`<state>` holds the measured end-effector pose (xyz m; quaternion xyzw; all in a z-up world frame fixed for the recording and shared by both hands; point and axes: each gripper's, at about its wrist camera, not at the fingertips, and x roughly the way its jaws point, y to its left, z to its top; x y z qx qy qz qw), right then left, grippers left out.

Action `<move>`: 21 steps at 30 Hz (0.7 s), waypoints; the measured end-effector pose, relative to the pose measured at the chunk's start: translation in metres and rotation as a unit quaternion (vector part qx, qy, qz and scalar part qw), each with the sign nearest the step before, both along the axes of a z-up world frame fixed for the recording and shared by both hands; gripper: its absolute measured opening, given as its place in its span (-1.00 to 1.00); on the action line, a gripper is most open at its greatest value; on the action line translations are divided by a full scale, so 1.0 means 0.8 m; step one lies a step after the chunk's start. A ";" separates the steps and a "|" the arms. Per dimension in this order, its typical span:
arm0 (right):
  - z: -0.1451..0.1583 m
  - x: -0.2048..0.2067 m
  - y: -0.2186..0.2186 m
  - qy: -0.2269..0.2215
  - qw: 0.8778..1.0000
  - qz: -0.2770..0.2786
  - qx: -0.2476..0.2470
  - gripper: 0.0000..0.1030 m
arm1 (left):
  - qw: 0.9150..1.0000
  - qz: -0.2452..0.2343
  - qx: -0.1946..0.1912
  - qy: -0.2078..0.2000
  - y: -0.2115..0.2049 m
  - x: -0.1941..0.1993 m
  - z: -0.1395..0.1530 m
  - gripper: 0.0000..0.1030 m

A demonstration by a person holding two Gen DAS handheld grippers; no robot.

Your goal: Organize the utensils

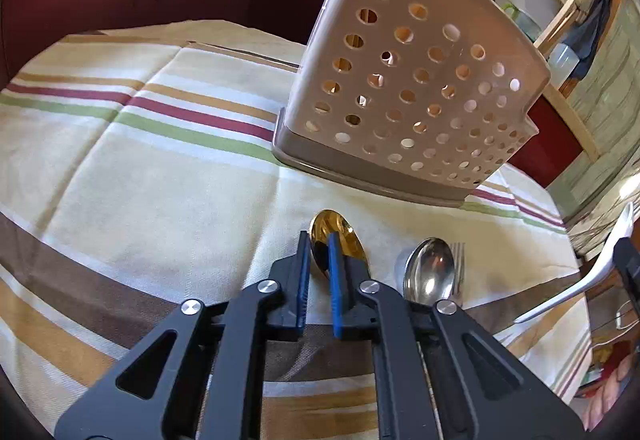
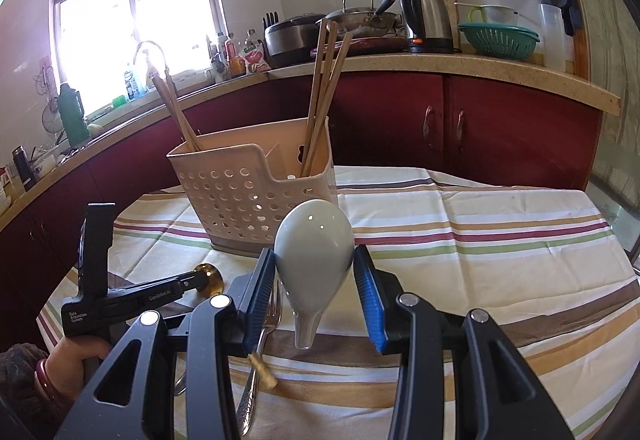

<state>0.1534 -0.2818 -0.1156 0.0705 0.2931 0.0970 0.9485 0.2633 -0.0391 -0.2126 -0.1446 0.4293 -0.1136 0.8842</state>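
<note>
Two grippers are at work over the striped tablecloth (image 2: 460,240), each busy with a spoon. The right gripper (image 2: 314,282) has its blue pads (image 2: 370,294) set wide around a white ceramic spoon (image 2: 314,240), bowl up and forward, handle pointing down toward the camera; the spoon appears lifted off the cloth, though whether the pads truly bear on its bowl I cannot tell, since a gap shows on either side lower down. The perforated utensil caddy (image 2: 256,192) stands straight ahead of this gripper, beyond the spoon, with wooden chopsticks (image 2: 324,88) already leaning in its compartments. So the spoon's long axis runs roughly upright and in line with the approach, and the right hand is the nearer one to carry it forward and over the rim. The left gripper (image 1: 320,260) sits low on the cloth with its jaws narrowed about the gold spoon (image 1: 340,236), whose bowl points toward the caddy (image 1: 420,80); whether it is firmly pinched I cannot say. A steel spoon (image 1: 430,272) lies just beside it, over a fork (image 1: 458,256).
</note>
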 end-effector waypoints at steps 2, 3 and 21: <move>0.000 0.001 0.001 0.001 1.000 0.001 -0.002 -0.20 | 1.000 -0.004 0.001 -0.007 0.000 -0.001 0.002 -0.86; 0.000 0.001 0.001 0.001 1.000 0.001 -0.003 -0.20 | 1.000 -0.006 0.003 -0.014 -0.001 -0.002 0.005 -0.87; 0.023 -0.016 0.011 -0.032 0.999 -0.006 -0.014 -0.20 | 0.978 -0.031 0.033 -0.204 -0.010 -0.069 0.123 -0.95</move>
